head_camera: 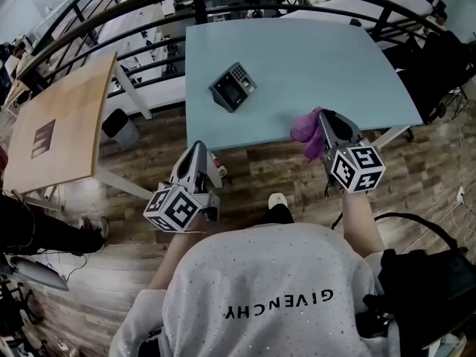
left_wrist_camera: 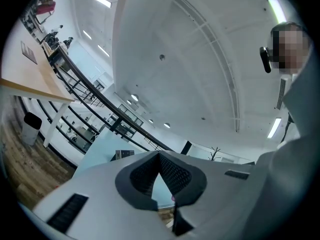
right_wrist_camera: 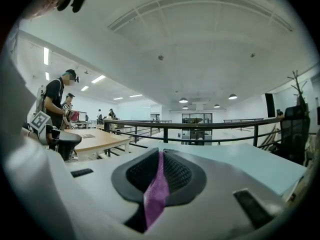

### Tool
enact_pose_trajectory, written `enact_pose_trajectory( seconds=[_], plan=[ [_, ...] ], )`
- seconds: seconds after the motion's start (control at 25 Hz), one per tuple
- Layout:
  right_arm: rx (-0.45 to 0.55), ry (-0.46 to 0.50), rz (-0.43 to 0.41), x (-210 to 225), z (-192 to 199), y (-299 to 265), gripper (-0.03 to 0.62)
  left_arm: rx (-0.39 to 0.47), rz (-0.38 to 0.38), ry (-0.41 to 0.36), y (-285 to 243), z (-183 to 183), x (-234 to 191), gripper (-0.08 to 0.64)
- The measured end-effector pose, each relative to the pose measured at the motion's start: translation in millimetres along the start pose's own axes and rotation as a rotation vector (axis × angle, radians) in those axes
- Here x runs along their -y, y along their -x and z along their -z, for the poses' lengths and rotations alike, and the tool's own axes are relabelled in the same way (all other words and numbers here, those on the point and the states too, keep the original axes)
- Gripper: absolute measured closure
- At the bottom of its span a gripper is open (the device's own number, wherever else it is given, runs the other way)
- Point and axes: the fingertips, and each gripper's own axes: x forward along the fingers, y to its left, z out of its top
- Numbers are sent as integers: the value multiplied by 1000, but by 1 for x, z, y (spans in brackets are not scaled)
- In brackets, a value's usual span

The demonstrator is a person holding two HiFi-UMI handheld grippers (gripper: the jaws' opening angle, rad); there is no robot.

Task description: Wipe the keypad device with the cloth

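The keypad device sits on the near-left part of the pale blue counter, keys facing up, with nothing touching it. The right claw hovers at the counter's near edge, well to the right of the device, its jaws closed on the purple cloth. In the right gripper view a thin purple strip runs pinched between the pads, while the bulk hangs bunched off the tip. Gripping by one fold leaves a loose wad free to serve as the wiping face. The left claw is over the wooden floor, just short of the counter's near edge. Its jaws meet at the tips with nothing between them, likely in reserve to steady the device, which looks light enough to slide under a wipe. Wiping seems not yet begun — the cloth would have to travel left and farther in to reach the keys.
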Motion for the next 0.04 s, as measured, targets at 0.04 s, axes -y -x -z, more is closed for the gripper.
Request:
enact_pose_trajectory(
  seconds=[0.04],
  plan=[
    [1, 3, 3, 2, 0, -1, 560, 3, 1, -4, -2, -2, 0, 558]
  ],
)
